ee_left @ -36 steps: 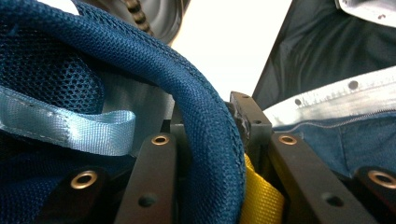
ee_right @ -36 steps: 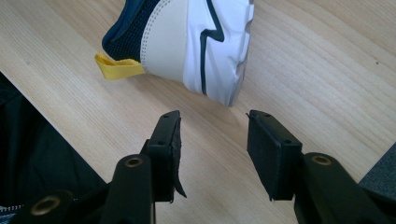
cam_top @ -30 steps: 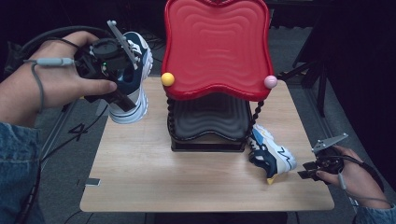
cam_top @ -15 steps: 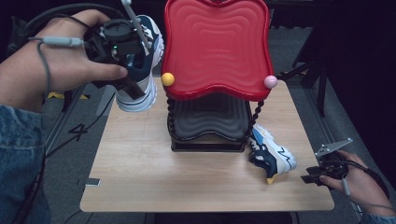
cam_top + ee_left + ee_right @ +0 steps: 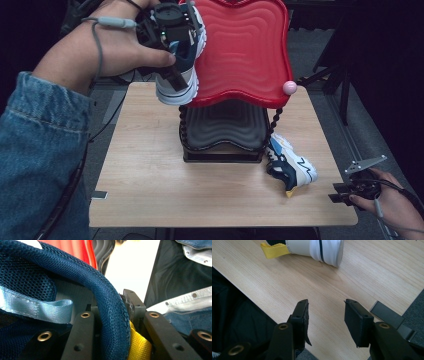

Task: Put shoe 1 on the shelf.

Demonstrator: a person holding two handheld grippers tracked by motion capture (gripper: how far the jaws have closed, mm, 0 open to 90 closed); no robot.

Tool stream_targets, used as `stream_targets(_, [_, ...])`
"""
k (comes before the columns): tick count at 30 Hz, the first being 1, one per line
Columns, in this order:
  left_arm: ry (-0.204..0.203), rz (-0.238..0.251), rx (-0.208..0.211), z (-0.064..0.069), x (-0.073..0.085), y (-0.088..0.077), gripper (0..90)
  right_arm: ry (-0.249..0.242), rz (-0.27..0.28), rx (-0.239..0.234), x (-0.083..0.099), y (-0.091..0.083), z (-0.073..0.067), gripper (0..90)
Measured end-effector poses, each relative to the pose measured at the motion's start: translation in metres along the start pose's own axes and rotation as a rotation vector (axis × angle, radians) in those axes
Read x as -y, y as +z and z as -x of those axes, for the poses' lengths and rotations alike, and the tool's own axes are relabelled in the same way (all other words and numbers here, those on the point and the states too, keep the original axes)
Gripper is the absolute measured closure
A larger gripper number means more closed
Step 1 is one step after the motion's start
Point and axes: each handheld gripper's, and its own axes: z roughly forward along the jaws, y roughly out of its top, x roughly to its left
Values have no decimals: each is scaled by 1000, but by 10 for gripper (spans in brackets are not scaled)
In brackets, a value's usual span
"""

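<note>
A navy-and-white sneaker (image 5: 181,65) hangs in the air at the left edge of the red upper shelf (image 5: 245,50), sole toward the table. My left gripper (image 5: 172,37) is shut on its padded navy collar (image 5: 110,315), which fills the space between the jaws in the left gripper view, with a yellow pull tab (image 5: 137,345) beside it. The second sneaker (image 5: 290,162) lies on the wooden table (image 5: 150,170) by the rack's right foot. My right gripper (image 5: 325,315) stands open past the table's near right corner, nothing between its jaws, pointing at that sneaker's heel (image 5: 322,250).
A two-tier rack stands mid-table: the red wavy shelf on top, a black wavy shelf (image 5: 225,125) below, beaded posts, and a pink ball (image 5: 289,88) at a corner. A denim sleeve (image 5: 40,150) crosses the left side. Dark floor and stands surround the table.
The left hand has carried the sneaker up and to the right, from beside the rack's left side to the edge of the red shelf. The right gripper drifted slightly toward the near table edge.
</note>
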Motion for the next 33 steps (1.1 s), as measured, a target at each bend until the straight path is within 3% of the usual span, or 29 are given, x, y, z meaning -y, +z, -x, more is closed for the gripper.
stream_targets(3, [-1, 12, -23, -4, -12, 5, 720, 3, 6, 0, 2, -2, 1, 554])
stream_targets(12, [18, 21, -23, -18, -46, 15, 721, -7, 17, -12, 2, -2, 1, 552])
stream_targets(16, [15, 11, -21, -22, -60, 21, 722, -14, 21, -22, 1, -3, 1, 552])
stream_targets(21, [12, -2, -46, -28, -75, 30, 718, -14, 27, -33, 1, -2, 3, 552])
stream_targets(30, [7, -22, -59, -40, -82, 35, 737, -16, 32, -38, 3, -3, 4, 552])
stream_targets(33, [-3, 3, -62, -44, -81, 37, 739, -13, 33, -38, 3, -3, 5, 553])
